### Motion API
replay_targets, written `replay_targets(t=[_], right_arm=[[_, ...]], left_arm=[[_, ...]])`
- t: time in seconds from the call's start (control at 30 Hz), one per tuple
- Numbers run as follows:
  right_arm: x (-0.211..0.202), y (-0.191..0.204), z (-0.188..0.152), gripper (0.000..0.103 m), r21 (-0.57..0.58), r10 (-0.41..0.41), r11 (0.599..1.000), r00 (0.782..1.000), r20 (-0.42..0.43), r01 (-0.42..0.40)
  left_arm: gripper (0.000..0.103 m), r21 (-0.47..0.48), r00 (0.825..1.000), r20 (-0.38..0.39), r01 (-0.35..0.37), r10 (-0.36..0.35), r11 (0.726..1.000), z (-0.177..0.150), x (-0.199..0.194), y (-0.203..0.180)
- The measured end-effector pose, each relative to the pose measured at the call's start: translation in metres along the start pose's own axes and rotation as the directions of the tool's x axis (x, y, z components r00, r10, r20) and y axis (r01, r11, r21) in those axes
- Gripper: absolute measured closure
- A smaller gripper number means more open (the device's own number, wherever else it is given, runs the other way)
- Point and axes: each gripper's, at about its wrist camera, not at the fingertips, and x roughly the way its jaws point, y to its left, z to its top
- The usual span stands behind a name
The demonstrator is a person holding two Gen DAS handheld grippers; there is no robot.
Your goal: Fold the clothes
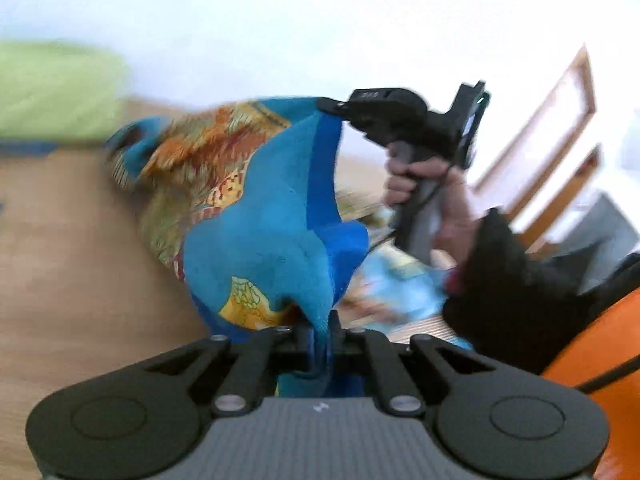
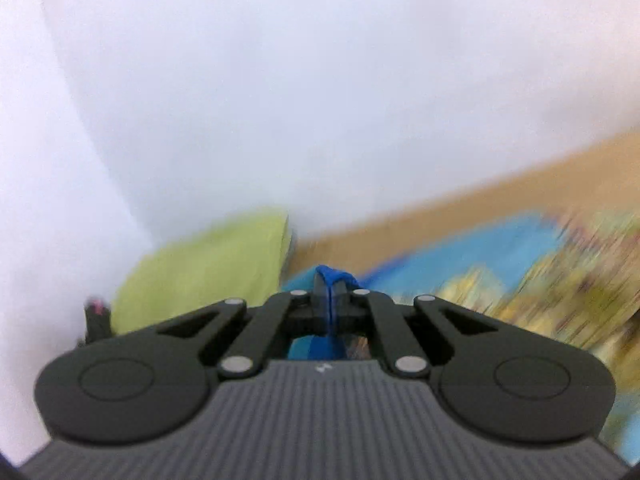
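We've got the blue patterned garment (image 1: pixel 260 216) lifted up off the wooden surface (image 1: pixel 68 248), strung between both grippers. Room-wise: in the left wrist view the wood to the left of the cloth is bare all the way back to a lime-green folded cloth (image 1: pixel 56 88) sitting by the white wall. Right side is way more crowded, with more patterned blue fabric (image 1: pixel 404 280) lying flat, a black cloth (image 1: pixel 508 292) bunched up near it, and something orange (image 1: pixel 592 344) at the edge that we can't make out.

Left gripper (image 1: pixel 320 340) has its jaws pinched down tight on a fold of the blue garment, fabric squeezed right between the fingertips and hanging down behind them. Right gripper (image 1: pixel 332 106) shows up in that same view, held by a hand (image 1: pixel 424 188) around the grip, its tip clamped onto the top blue edge of the garment, higher than the left one. So the cloth drapes down from it toward our left gripper.

The right wrist view is pretty blurry, but its own jaws are closed to a narrow gap on a blue hem (image 2: pixel 330 300). Beyond it we see the lime-green cloth, the wood, and a smear of blue and yellow pattern on the right.
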Motion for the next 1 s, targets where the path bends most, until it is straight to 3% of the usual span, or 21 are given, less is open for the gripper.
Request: replay_targets(t=[0.1,0.23,0.27,0.37,0.5,0.6,0.67,0.73,0.8,0.87,0.9,1.0], right_arm=[[-0.06,-0.007,0.065,0.099,-0.031,0.033,0.999,0.989,0.144,-0.029],[-0.12,0.027,0.147,0.099,-0.172,0.088,0.984,0.953,0.29,-0.039],[-0.119,0.043,0.151,0.099,-0.209,0.099,0.977,0.952,0.29,-0.038],[-0.065,0.103,0.111,0.099,-0.278,0.153,0.956,0.97,0.189,-0.097],[0.008,0.181,0.058,0.099,-0.358,0.212,0.916,0.976,0.046,-0.182],[0.062,0.241,0.018,0.099,-0.407,0.247,0.878,0.967,-0.064,-0.251],[0.098,0.28,-0.009,0.099,-0.435,0.265,0.85,0.954,-0.139,-0.299],[0.143,0.33,-0.052,0.099,-0.443,0.304,0.819,0.931,-0.203,-0.365],[0.181,0.38,-0.1,0.099,-0.434,0.338,0.795,0.903,-0.266,-0.425],[0.215,0.426,-0.147,0.096,-0.428,0.349,0.774,0.878,-0.328,-0.467],[0.224,0.441,-0.166,0.095,-0.442,0.324,0.77,0.879,-0.349,-0.46],[0.239,0.468,-0.21,0.092,-0.462,0.28,0.759,0.871,-0.404,-0.459]], left_arm=[[0.097,0.076,0.988,0.051,0.139,-0.143,0.987,0.022,-0.006,-0.054],[0.097,0.157,0.944,0.1,0.296,-0.314,0.942,0.041,-0.017,-0.105],[0.097,0.15,0.939,0.104,0.31,-0.327,0.939,0.041,-0.019,-0.105],[0.097,0.113,0.932,0.123,0.329,-0.342,0.937,0.037,-0.03,-0.095],[0.097,-0.047,0.95,0.206,0.248,-0.233,0.968,0.023,-0.068,-0.022],[0.097,-0.212,0.969,0.247,0.071,-0.016,0.975,0.009,-0.113,0.056],[0.097,-0.316,0.958,0.25,-0.059,0.143,0.947,-0.003,-0.145,0.106],[0.097,-0.405,0.924,0.213,-0.212,0.317,0.89,-0.015,-0.179,0.154],[0.097,-0.439,0.867,0.149,-0.373,0.476,0.817,-0.025,-0.204,0.19],[0.096,-0.453,0.791,0.073,-0.516,0.607,0.727,-0.03,-0.217,0.22],[0.094,-0.461,0.747,0.023,-0.582,0.665,0.67,-0.032,-0.221,0.235],[0.085,-0.402,0.625,-0.083,-0.734,0.776,0.548,-0.036,-0.226,0.258]])
